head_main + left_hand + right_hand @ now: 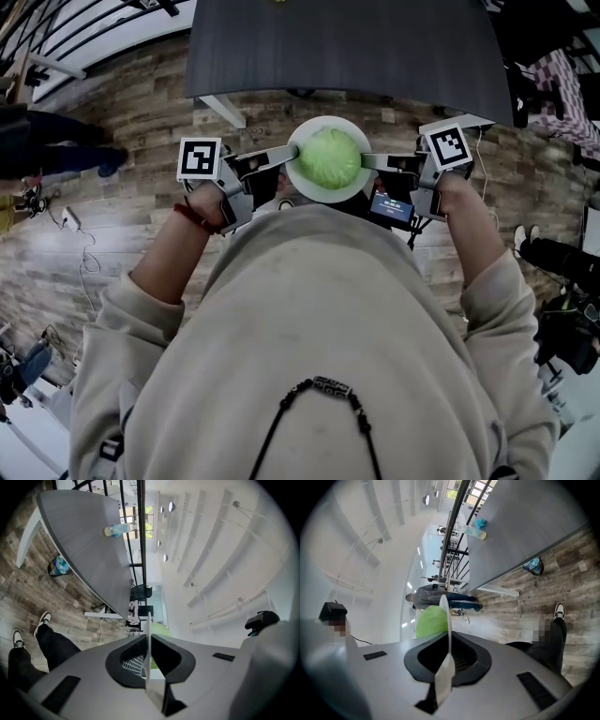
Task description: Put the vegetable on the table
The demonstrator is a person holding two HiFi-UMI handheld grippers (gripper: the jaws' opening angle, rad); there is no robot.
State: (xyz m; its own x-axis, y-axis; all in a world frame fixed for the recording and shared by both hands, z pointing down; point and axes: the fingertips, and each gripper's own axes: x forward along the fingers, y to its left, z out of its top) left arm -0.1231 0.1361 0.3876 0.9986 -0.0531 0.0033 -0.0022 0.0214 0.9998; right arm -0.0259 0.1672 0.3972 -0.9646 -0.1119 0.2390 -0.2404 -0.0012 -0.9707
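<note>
A round white plate (296, 176) carrying a pale green, ball-shaped leafy vegetable (330, 157), probably a cabbage though the leaves are too blurred to be sure, is held in the air in front of the person's chest, toward 12 o'clock in the head view. The left gripper (281, 155) is clenched on the plate's rim at 9 o'clock. The left gripper view shows the thin white edge pinched between the black pads. The right gripper (375, 164) is clamped on the rim at 3 o'clock, its jaws likewise pressed onto the plate edge. The vegetable sits in the middle of the plate, between the two grippers and touching neither. The dark grey table with a curved front edge (347, 47) lies further toward 12 o'clock, just beyond the plate. The plate is not on it. A clear plastic bottle (117, 529) lies on the tabletop. Below is a wood-plank floor (122, 122).
</note>
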